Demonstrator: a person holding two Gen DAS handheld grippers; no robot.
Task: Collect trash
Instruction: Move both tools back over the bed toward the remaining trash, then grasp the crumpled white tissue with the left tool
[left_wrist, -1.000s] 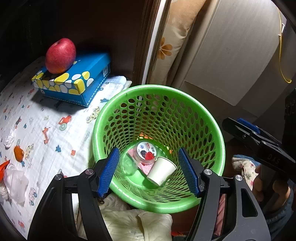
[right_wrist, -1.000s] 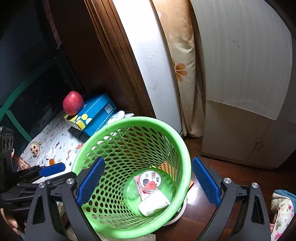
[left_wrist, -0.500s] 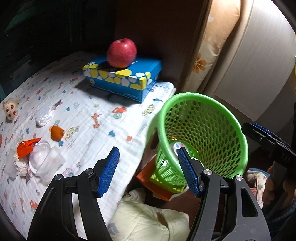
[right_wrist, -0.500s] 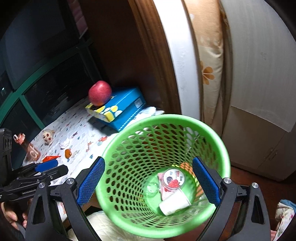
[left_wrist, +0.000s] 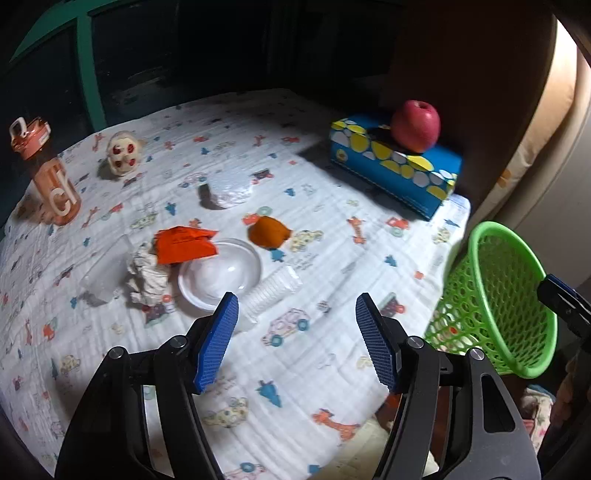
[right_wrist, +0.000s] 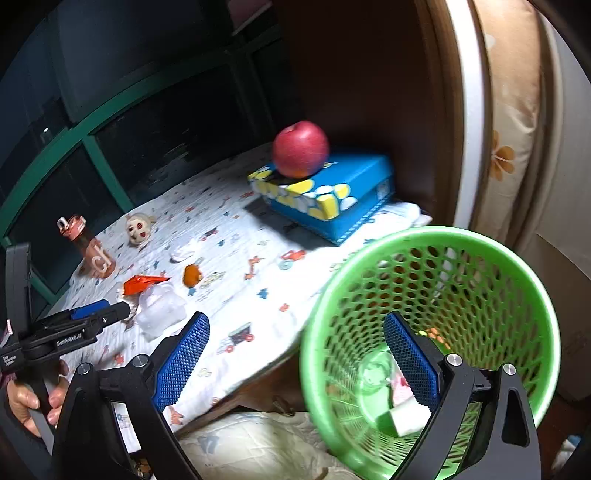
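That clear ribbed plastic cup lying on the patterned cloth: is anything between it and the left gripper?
Nothing visible. The ribbed cup lies just ahead of the left gripper, whose jaws are open and empty, with only bare cloth between. A clear dome lid sits right beside the cup.

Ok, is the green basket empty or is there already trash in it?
Not empty. The right wrist view looks down into the green basket and shows a white paper cup and a pink wrapper on its bottom.

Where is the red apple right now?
The red apple sits on top of the blue tissue box, at the far right corner of the patterned cloth in the left wrist view, beyond the green basket.
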